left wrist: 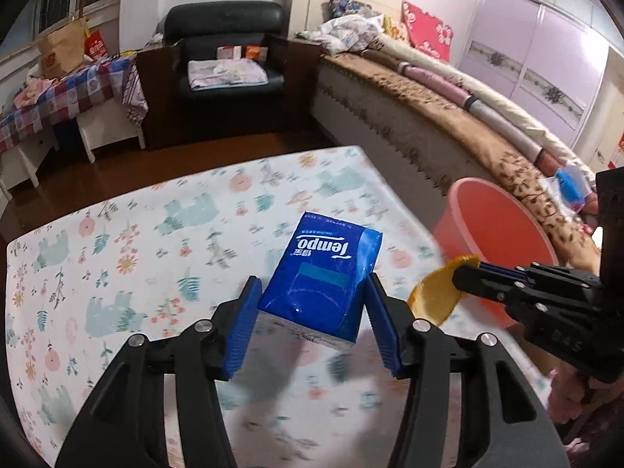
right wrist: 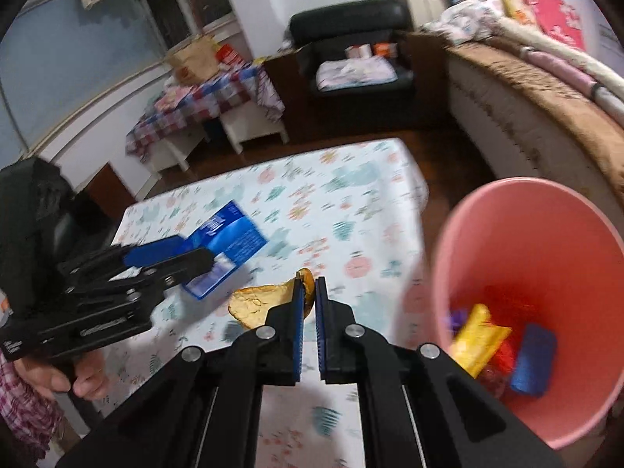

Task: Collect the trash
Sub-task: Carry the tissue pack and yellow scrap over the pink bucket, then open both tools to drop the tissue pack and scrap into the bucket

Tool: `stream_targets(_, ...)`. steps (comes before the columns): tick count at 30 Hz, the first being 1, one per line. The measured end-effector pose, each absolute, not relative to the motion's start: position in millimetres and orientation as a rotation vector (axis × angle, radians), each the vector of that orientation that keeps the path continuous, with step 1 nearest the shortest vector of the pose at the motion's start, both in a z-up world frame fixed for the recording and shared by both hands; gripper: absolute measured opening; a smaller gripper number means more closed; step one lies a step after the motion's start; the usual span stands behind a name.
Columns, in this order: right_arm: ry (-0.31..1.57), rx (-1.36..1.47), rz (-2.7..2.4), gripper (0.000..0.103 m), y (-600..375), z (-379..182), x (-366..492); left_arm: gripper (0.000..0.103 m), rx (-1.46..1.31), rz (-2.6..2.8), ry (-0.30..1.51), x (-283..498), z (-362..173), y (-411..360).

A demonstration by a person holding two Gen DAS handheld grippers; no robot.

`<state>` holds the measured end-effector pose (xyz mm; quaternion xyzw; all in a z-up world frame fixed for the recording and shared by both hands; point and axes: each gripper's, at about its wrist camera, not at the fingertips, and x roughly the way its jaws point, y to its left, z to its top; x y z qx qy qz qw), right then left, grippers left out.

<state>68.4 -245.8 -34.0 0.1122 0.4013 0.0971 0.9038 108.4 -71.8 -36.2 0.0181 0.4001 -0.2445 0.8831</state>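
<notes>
A blue Tempo tissue pack [left wrist: 323, 273] hangs tilted a little above the floral tablecloth [left wrist: 117, 253], and my left gripper [left wrist: 312, 284] is shut on its two sides. The right wrist view shows that gripper [right wrist: 199, 253] at the left with the pack [right wrist: 230, 234] in its jaws. My right gripper [right wrist: 310, 280] is shut on a curled yellow-orange peel [right wrist: 261, 300], held above the table's right part. From the left wrist view the peel [left wrist: 436, 296] sticks out of the right gripper [left wrist: 458, 277] beside the pink bucket [left wrist: 499, 234].
The pink bucket [right wrist: 546, 234] stands off the table's right edge and holds a yellow wrapper [right wrist: 475, 335], a blue item [right wrist: 532, 362] and red scraps. A bed [left wrist: 429, 117] runs along the right. A black armchair [left wrist: 226, 50] and a checked-cloth side table [left wrist: 58, 93] stand behind.
</notes>
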Motion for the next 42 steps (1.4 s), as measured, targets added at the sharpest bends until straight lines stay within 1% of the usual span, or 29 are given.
stream_targets(6, 0.771, 0.256, 0.049, 0.005, -294, -17, 45, 0.054, 0.039, -0.573, 0.783, 89, -14, -115)
stream_targets(10, 0.752, 0.253, -0.062, 0.005, -330, -11, 30, 0.054, 0.026, -0.597, 0.793, 86, -9, -147)
stream_targets(18, 0.724, 0.241, -0.192, 0.005, -378, -13, 12, 0.054, 0.042, -0.630, 0.810, 77, -7, -203)
stream_targets(25, 0.732, 0.235, -0.228, 0.005, -407, -23, 7, 0.054, 0.085, -0.655, 0.829, 72, -16, -244)
stream_targets(31, 0.756, 0.210, -0.223, 0.005, -416, -30, 9, 0.054, 0.081, -0.636, 0.872, 74, -33, -264)
stream_targets(39, 0.771, 0.212, -0.219, 0.005, -419, -40, 13, 0.055, 0.086, -0.643, 0.868, 71, -35, -273)
stream_targets(42, 0.776, 0.218, -0.215, 0.005, -420, -43, 14, 0.058, 0.087, -0.650, 0.856, 71, -33, -272)
